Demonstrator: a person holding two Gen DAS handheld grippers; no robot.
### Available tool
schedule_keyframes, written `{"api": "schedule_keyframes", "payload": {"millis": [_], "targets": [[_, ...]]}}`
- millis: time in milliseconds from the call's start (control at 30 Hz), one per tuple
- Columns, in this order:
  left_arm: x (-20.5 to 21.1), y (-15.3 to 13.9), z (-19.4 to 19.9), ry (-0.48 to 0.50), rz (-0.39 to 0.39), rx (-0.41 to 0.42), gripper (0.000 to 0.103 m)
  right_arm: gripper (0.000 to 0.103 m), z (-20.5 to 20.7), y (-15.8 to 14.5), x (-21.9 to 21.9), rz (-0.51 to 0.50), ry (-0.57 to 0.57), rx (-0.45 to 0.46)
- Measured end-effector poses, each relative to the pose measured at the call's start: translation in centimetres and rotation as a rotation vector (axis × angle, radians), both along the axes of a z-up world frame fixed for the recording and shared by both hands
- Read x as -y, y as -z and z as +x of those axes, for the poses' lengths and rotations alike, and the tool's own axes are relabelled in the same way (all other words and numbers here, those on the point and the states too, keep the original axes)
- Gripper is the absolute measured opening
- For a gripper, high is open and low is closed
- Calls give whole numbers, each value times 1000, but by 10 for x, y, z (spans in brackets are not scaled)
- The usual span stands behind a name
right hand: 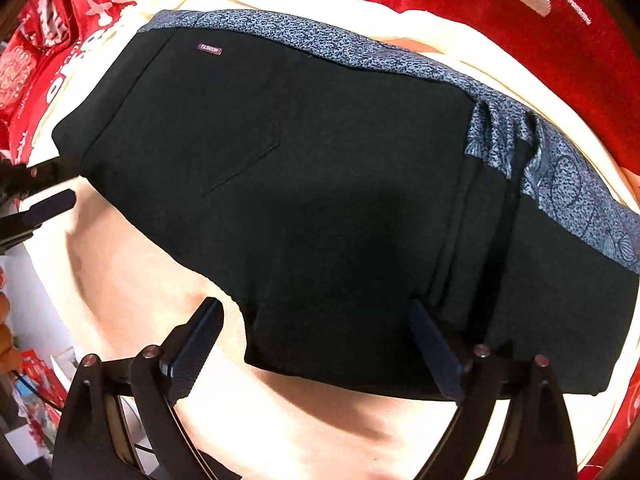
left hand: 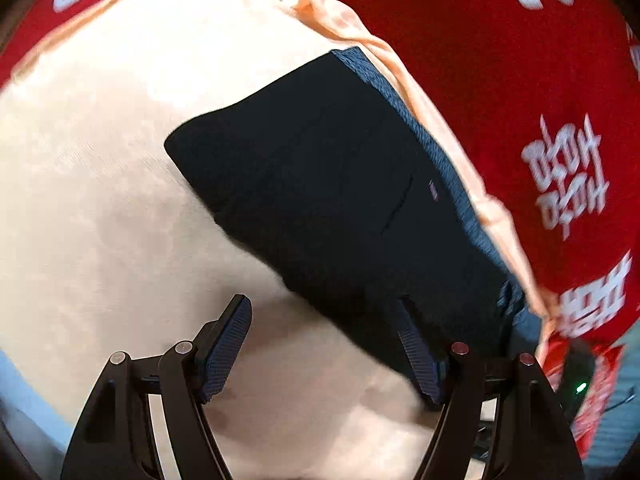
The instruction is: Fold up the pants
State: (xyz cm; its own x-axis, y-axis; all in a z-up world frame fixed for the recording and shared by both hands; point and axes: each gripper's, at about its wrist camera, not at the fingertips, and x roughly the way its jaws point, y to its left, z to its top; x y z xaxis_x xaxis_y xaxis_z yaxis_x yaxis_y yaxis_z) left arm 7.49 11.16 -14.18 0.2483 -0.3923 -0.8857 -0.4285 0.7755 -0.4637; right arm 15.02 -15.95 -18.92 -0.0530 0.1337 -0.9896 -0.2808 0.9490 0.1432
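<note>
Folded black pants (right hand: 320,200) lying compact on cream cloth (left hand: 100,200), near its edge, left gripper (left hand: 324,344) and right gripper (right hand: 316,344) both apart, gripping nothing, likely released.

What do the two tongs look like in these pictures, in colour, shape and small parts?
Both look alike. The left tongs and the right tongs each have a black frame of angled, strut-like arms. Small round metal pins sit at the joints, silver on one side and reddish on the other. Each finger carries a flat, dark blue pad with a fine ribbed texture. No hands or sleeves are visible.
</note>
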Motion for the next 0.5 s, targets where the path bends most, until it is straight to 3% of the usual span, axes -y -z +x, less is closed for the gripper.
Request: {"api": "schedule_keyframes", "payload": {"millis": [200,367,500], "targets": [[-11,19,5,-113,-159,78,75,95,-2,0,3,8,-8,8],[-15,22,10,-121,-173,125,75,95,-7,1,4,10,-9,22],[-12,13,21,-121,-156,109,75,95,-9,-2,5,18,-2,23]]}}
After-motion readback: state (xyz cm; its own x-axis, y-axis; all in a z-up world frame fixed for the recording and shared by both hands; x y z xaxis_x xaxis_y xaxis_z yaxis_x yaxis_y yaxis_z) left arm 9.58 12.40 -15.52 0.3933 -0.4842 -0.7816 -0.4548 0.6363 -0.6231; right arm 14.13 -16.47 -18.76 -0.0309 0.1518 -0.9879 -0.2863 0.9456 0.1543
